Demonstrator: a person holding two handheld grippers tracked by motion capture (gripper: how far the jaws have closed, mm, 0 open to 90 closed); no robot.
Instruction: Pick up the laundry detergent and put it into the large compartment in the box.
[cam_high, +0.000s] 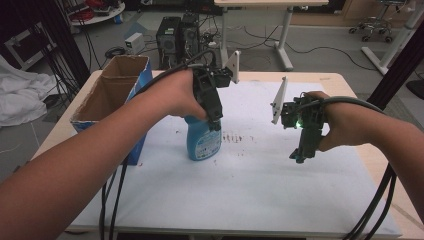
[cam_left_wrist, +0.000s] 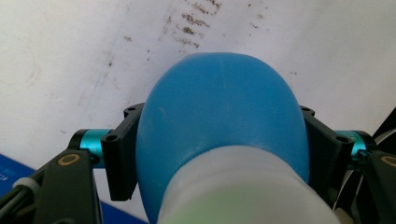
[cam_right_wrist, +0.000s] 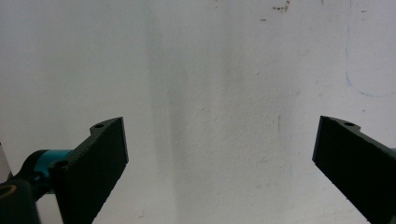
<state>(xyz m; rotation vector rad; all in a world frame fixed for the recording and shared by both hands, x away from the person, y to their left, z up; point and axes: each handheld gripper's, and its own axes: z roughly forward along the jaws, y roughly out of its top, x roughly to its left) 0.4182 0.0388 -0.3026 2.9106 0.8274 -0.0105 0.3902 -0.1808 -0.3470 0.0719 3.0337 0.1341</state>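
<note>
A blue plastic bottle (cam_high: 203, 141) with a label stands upright on the white table sheet (cam_high: 250, 190), near its middle. My left gripper (cam_high: 214, 119) comes down on the bottle from above and is shut on its upper part. In the left gripper view the blue bottle (cam_left_wrist: 222, 121) and its pale neck sit tight between both jaws, whose pads (cam_left_wrist: 122, 158) press its sides. My right gripper (cam_high: 302, 152) hangs over the sheet to the right of the bottle, jaws pointing down. Its fingers (cam_right_wrist: 100, 163) stand wide apart over bare white sheet, holding nothing.
An open cardboard box with a blue side (cam_high: 112, 95) stands at the table's left, close beside the left forearm. Brown specks (cam_high: 235, 137) mark the sheet just right of the bottle. Cables hang off the table's front edge. Computer towers (cam_high: 175, 35) sit on the floor behind.
</note>
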